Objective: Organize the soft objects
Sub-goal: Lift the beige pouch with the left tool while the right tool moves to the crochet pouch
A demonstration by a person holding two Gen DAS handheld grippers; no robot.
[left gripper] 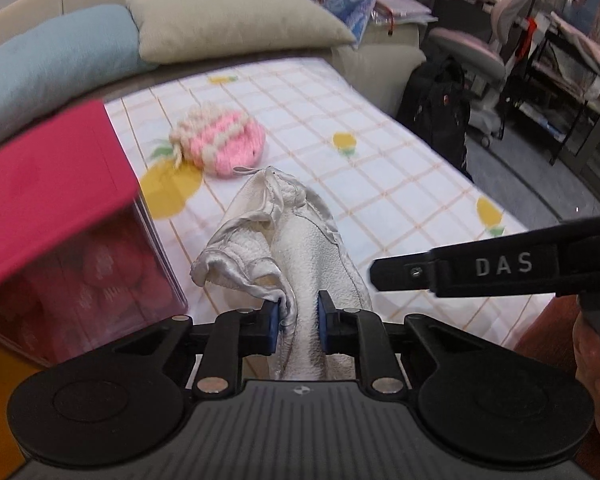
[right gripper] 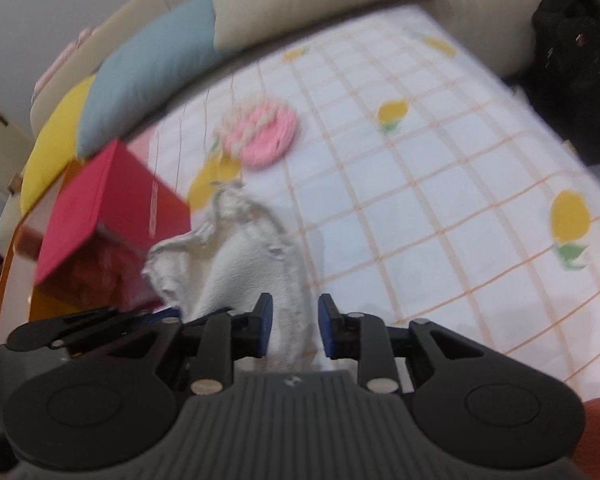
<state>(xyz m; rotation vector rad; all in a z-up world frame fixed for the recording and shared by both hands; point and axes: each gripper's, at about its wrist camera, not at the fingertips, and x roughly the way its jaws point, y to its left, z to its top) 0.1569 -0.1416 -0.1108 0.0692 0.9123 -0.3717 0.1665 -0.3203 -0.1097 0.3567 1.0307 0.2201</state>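
1. A checked sheet with yellow fruit covers the bed.
2. A red box sits at the left.
3. The white cloth hangs above the sheet, squeezed by the left gripper fingers.
4. The right gripper fingers are apart around the cloth.
5. A pink knit puff lies farther back.

Around your work area
You have a black backpack on the floor beside a pink-grey desk chair, and shelving behind.

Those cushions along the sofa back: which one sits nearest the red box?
The yellow cushion, at the row's far left beside the red box. The blue cushion and beige cushion lie farther right.
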